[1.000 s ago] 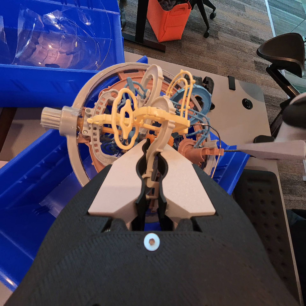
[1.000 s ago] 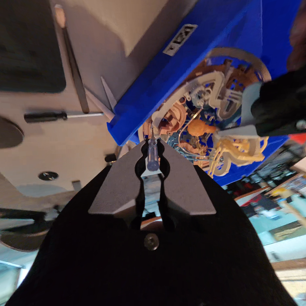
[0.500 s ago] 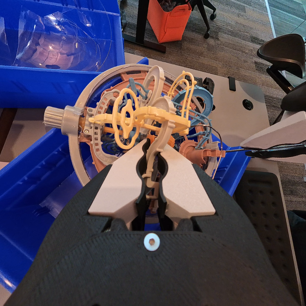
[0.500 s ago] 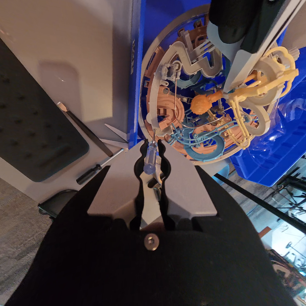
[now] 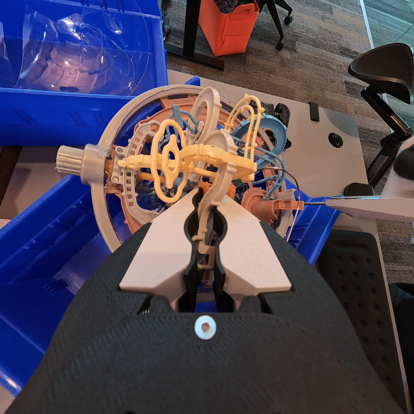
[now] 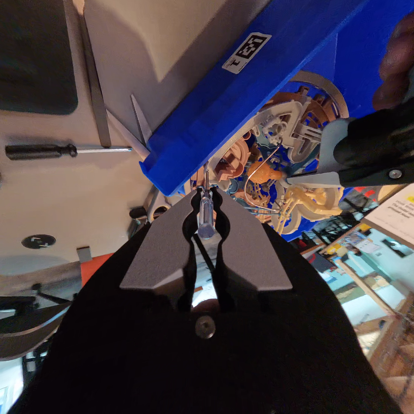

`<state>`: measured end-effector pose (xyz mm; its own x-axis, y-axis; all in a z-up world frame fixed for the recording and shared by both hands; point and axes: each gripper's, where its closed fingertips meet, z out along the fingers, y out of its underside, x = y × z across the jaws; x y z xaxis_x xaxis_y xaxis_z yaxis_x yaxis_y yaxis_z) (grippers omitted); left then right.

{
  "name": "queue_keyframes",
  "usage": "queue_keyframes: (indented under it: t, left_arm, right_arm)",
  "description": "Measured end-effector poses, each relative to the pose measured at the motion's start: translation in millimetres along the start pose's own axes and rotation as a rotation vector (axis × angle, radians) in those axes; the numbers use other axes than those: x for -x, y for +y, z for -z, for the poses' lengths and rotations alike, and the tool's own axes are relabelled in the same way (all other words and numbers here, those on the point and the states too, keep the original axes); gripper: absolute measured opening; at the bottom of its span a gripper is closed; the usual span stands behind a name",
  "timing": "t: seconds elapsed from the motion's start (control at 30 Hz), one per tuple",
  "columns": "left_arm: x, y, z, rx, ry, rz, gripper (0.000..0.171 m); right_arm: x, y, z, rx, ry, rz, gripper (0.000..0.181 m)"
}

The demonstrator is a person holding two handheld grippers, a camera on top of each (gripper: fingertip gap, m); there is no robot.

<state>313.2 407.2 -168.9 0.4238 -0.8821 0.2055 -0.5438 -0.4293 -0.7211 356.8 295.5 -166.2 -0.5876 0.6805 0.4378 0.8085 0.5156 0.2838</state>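
Observation:
A round plastic maze toy, with a grey ring and yellow, blue, pink and grey tracks, is held above a blue bin. My left gripper is shut on a grey curved track piece of the toy. My right gripper is shut on a small clear-handled screwdriver. Its metal tip touches a pink part at the toy's edge. In the left wrist view the right gripper comes in from the right, with the screwdriver shaft against the pink part.
A second blue bin at the back holds a clear plastic dome. On the beige table lie a black-handled screwdriver, scissors and a flat tool. A black mat lies at the right. An orange bag and chairs stand beyond. About 12 cm separates my left fingertips from my right.
The right gripper has turned about the screwdriver's axis, first one way, then back, with the tip staying on the toy's pink part. The left gripper and the toy have barely moved.

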Motion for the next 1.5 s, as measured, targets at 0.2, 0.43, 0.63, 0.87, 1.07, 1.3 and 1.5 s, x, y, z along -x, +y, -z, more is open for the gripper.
queue_keyframes:
  t: [0.2, 0.43, 0.63, 0.87, 1.07, 1.3, 1.5]
  left_arm:
    - [1, -1, 0, -0.006, 0.006, 0.001, 0.004]
    - [0, -1, 0, -0.005, 0.003, -0.002, 0.004]
    - [0, -1, -1, -0.003, 0.001, -0.003, 0.004]
    - [1, 0, 0, -0.004, 0.004, 0.000, 0.004]
    - [1, -1, 0, -0.012, 0.013, 0.004, 0.004]
    - [1, -1, 0, -0.011, 0.011, 0.003, 0.004]
    - [0, -1, -2, -0.004, 0.006, -0.004, 0.004]
  right_arm:
    - [-8, 8, -1, -0.060, -0.065, -0.433, 0.024]
    - [0, 0, 1, -0.136, -0.104, -0.692, 0.007]
    - [1, 2, 0, -0.118, -0.096, -0.607, 0.007]
    - [-1, 2, -1, 0.014, 0.027, 0.089, 0.007]
    - [-8, 13, -2, -0.020, -0.009, -0.348, 0.019]
    - [2, 5, -1, -0.110, -0.089, -0.647, 0.007]
    - [2, 6, -3, -0.039, -0.071, -0.339, 0.006]
